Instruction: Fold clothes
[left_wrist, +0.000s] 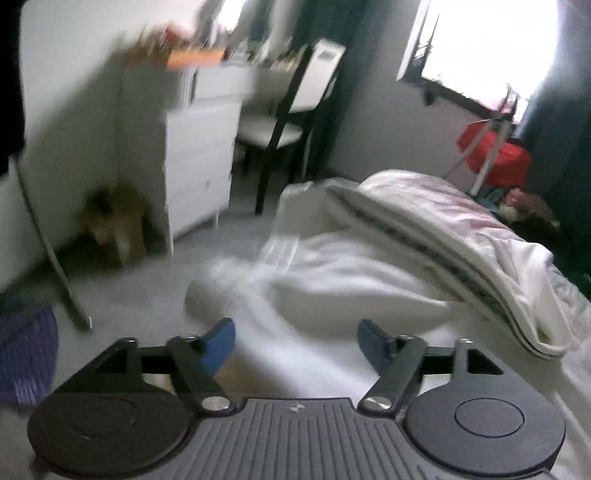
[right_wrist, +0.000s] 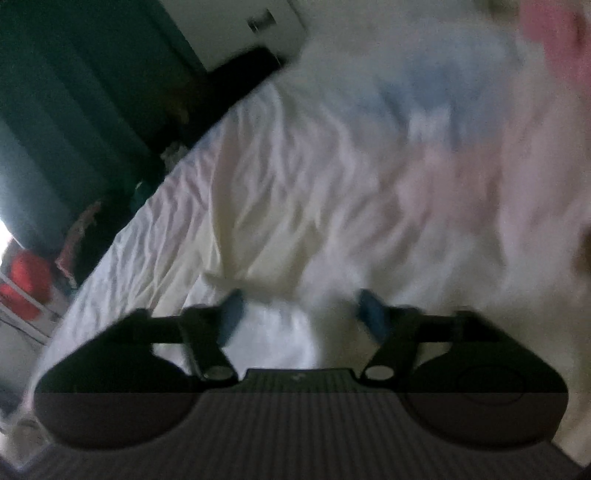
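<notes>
Left wrist view: my left gripper (left_wrist: 296, 341) has its blue-tipped fingers (left_wrist: 219, 343) spread wide with nothing between them. Beyond them, at centre frame, lies a soft white garment, rumpled and partly blurred (left_wrist: 332, 273), on the bed with the creased white sheet (left_wrist: 574, 306). To its right sits a folded white quilt with a dark striped edge (left_wrist: 454, 236). At the upper left stand a white chest of drawers (left_wrist: 199, 155) and a dark-framed chair with a white seat (left_wrist: 280, 125); a red item (left_wrist: 495, 155) shows at the right edge.

Right wrist view: my right gripper (right_wrist: 301, 314) is likewise released, fingers (right_wrist: 371, 314) apart and empty, hovering just above white cloth at lower centre. Heavy blur prevents me from telling whether that cloth is the garment or the sheet. A pale pink and blue fabric (right_wrist: 443, 122) occupies the upper right, too blurred to identify.

Assessment: neither gripper holds anything; the garment lies loose and unfolded near the bed's edge at the frame's lower centre.

Risks noted:
- White on white. A pinch could catch the sheet along with the garment, dragging the bedding and spoiling the fold.
- The garment sits close to the bed edge; a careless pull toward the floor side could slide it off.
- Bunched layers may lead me to grasp a mid-fold rather than a corner or hem, giving a crooked fold.
- The quilt lies just beside the garment and could snag.
</notes>
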